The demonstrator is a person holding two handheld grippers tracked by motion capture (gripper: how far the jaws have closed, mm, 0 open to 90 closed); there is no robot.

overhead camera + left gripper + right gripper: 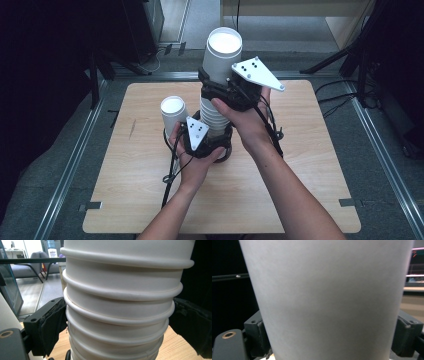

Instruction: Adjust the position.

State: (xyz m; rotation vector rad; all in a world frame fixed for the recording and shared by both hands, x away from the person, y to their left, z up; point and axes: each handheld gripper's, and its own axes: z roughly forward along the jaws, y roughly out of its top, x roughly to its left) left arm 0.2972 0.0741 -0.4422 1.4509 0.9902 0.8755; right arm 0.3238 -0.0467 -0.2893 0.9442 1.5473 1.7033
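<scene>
While the left hand-held gripper (212,134) clamps the cup stack (214,112) low above the counter (300,150), the right hand-held gripper (220,89) grips the top cup (221,55); a lone cup (173,113) stands just beside.

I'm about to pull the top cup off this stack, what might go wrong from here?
1. The right tool clamps the top cup on its thin wall; squeezing could dent it.
2. The cup stack already leans above the left tool; a sideways pull might drag extra cups up.
3. The single cup stands close beside the left hand and could be knocked.
</scene>
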